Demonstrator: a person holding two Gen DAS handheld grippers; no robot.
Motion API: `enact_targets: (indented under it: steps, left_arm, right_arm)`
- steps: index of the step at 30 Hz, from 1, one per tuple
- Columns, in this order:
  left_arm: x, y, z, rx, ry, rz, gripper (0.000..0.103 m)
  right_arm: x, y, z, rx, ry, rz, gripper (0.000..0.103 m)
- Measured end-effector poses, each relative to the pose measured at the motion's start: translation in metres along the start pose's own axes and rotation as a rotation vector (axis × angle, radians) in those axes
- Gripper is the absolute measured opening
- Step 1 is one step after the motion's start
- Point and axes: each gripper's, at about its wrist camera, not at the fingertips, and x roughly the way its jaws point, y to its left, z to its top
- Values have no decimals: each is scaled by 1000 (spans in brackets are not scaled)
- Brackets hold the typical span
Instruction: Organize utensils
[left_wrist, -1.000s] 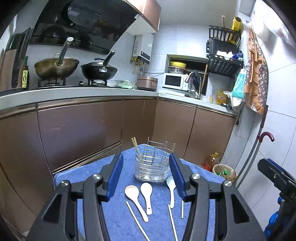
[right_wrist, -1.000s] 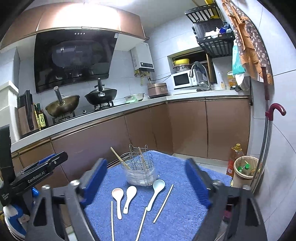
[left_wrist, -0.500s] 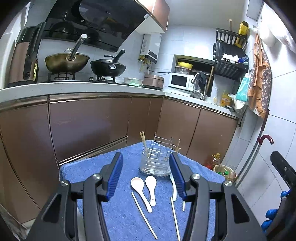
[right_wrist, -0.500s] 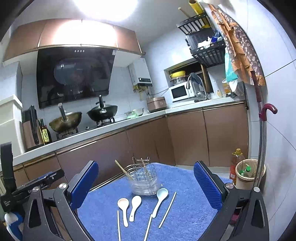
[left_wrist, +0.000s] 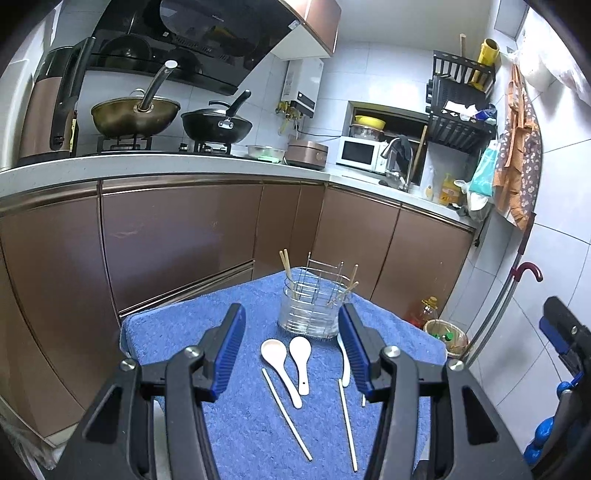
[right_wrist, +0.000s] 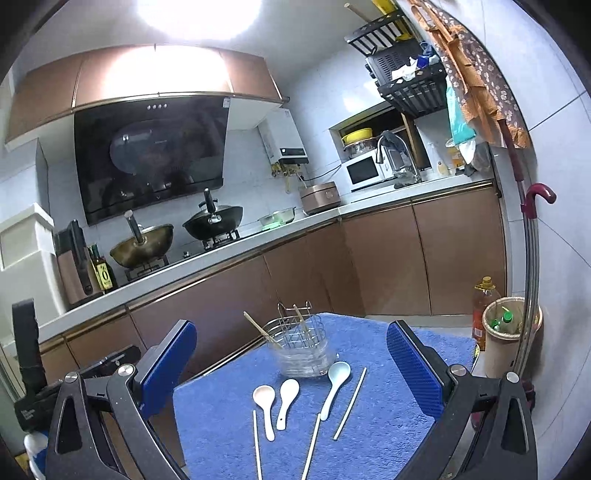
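Observation:
A wire utensil holder (left_wrist: 312, 306) (right_wrist: 303, 350) with chopsticks in it stands at the far side of a blue towel (left_wrist: 184, 332) (right_wrist: 369, 443). In front of it lie two white spoons (left_wrist: 275, 354) (right_wrist: 264, 398), a pale blue spoon (right_wrist: 338, 376) and three loose chopsticks (left_wrist: 286, 413) (right_wrist: 351, 402). My left gripper (left_wrist: 291, 347) hovers open above the spoons, and its right finger hides part of the pale blue spoon. My right gripper (right_wrist: 291, 369) stands wide open over the same spot. Neither holds anything.
Brown kitchen cabinets (left_wrist: 177, 240) run close behind the table, under a counter with two woks (left_wrist: 135, 116). On the floor to the right are a small bin (right_wrist: 511, 332) with bottles and an oil bottle (right_wrist: 484, 295). An umbrella (right_wrist: 532, 229) hangs on the right wall.
My right gripper's jaws have spread wider. Both grippers have drawn back a little from the holder, and the right view has tilted up toward the ceiling light. The utensils have not moved.

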Motion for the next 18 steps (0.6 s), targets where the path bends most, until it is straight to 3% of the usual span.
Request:
enact_targets:
  steps: [9,18]
  left_arm:
    - [-1,7,-6,-11,9,31,50]
    - [27,21,-17,-63,127,-5,50]
  right_arm:
    - [-4,-4,2,8,-3,-19,103]
    - [9,-4,-7,-5,51,-15,101]
